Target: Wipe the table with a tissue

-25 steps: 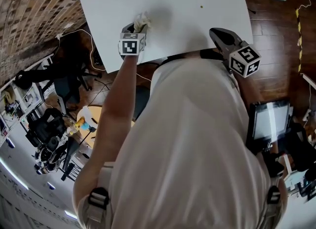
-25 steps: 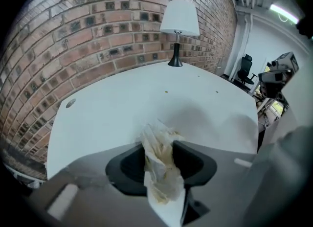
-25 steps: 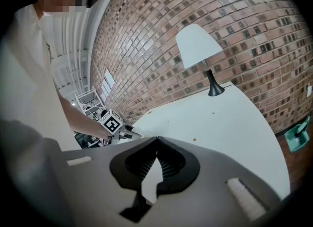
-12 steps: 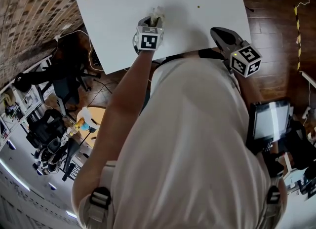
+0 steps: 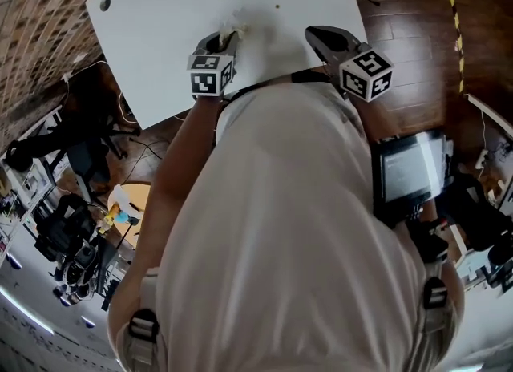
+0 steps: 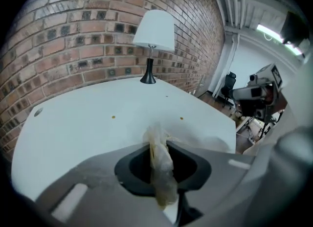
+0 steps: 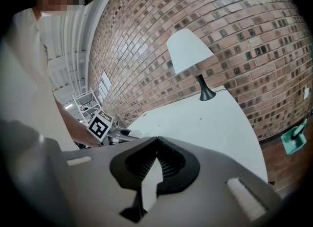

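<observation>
A crumpled white tissue (image 6: 161, 167) is pinched between the pads of my left gripper (image 6: 159, 145), whose jaws have just been closing on it. In the head view this left gripper (image 5: 227, 35) holds the tissue (image 5: 232, 24) over the near part of the white table (image 5: 160, 10), its tip at the surface. Two small brown specks (image 6: 113, 117) dot the tabletop (image 6: 88, 123) beyond the tissue. My right gripper (image 5: 317, 35) hovers by the table's near edge to the right, shut with nothing in it; its tips meet in the right gripper view (image 7: 156, 139).
A white-shaded lamp (image 6: 154, 33) on a black stem stands at the table's far edge against a brick wall. A round cable hole (image 5: 103, 3) marks the table's far left corner. Office chairs, cables and equipment crowd the floor left of the table; wooden floor lies to the right.
My left gripper has carried the tissue rightward along the table's near part, away from the cable hole. The right gripper has kept its place. The head view has shifted, so the table sits further left.
</observation>
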{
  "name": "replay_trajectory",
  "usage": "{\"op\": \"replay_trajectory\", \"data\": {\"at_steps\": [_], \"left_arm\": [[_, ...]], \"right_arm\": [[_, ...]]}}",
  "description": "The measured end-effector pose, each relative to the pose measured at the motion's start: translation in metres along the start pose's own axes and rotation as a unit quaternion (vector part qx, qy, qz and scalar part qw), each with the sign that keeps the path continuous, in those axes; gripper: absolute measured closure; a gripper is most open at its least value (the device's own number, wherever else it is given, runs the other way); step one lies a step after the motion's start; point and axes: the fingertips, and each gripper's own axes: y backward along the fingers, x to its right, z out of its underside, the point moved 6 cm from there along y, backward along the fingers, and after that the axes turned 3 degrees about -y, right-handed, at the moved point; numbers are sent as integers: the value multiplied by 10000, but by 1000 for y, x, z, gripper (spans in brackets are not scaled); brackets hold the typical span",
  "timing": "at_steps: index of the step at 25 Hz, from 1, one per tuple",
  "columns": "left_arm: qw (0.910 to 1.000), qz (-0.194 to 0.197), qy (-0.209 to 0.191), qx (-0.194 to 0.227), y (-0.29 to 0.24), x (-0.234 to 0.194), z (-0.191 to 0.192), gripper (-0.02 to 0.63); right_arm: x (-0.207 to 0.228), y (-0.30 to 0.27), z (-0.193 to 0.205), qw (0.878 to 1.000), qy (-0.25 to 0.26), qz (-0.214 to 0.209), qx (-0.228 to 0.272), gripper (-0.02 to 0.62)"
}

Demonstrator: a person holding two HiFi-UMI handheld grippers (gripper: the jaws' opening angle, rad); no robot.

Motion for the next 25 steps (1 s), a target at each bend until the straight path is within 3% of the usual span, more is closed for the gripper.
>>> {"op": "replay_trajectory", "data": {"at_steps": [5, 11, 15, 25], "left_arm": [[9995, 51, 3, 305, 14, 1, -13, 551], [9993, 163, -94, 317, -22, 52, -32, 552], [9997, -204, -122, 105, -21, 32, -33, 552], [9990, -179, -381, 121, -60, 37, -64, 551]], "right_arm": [[0, -14, -15, 9999, 47, -96, 93, 588], [43, 33, -11, 9999, -58, -6, 137, 588], [49, 31, -11, 9995, -186, 104, 231, 588], [67, 42, -7, 9985, -431, 172, 300, 588]]}}
